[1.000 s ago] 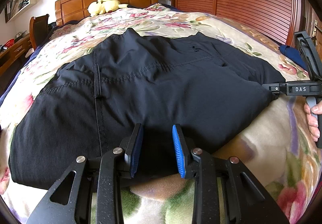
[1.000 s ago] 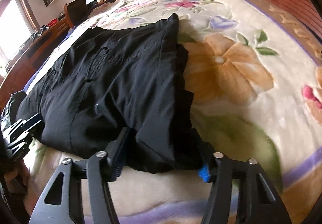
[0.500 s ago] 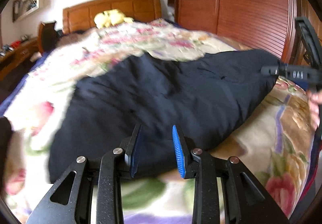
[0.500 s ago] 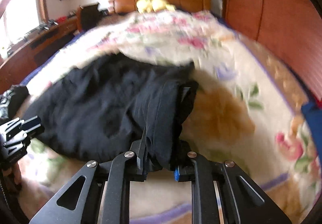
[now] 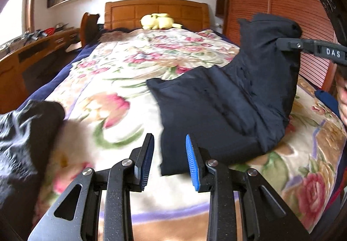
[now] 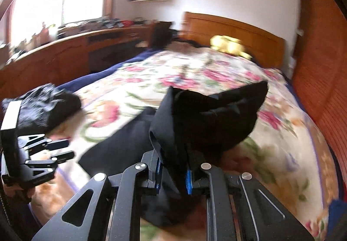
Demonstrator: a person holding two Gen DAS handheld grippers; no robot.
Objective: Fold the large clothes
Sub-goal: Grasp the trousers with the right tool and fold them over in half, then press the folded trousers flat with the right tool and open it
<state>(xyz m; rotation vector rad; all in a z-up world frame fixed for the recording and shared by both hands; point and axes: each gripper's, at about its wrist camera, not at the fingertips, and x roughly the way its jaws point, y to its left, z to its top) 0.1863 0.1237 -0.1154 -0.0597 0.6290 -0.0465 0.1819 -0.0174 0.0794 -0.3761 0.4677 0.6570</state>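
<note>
Pinching the black trousers' point(image 6: 208, 119) edge, right hand-held gripper point(image 6: 173, 173) — left hand-held gripper point(image 5: 169, 163) agape, empty.

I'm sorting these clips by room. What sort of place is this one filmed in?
A bedroom in a home, most likely. A bed with a floral blanket and a wooden headboard fills the view, a yellow plush toy sits at its head, and a slatted wooden wardrobe stands alongside.

My left gripper point(image 5: 169, 160) was matte black, speckled finish, triangular cutouts in the arms, silver round screws at the pivots, ribbed blue pads point(image 5: 192, 163) on both fingers. My right gripper point(image 6: 173, 172) looked identical; its side carried white "DAS" lettering.
</note>
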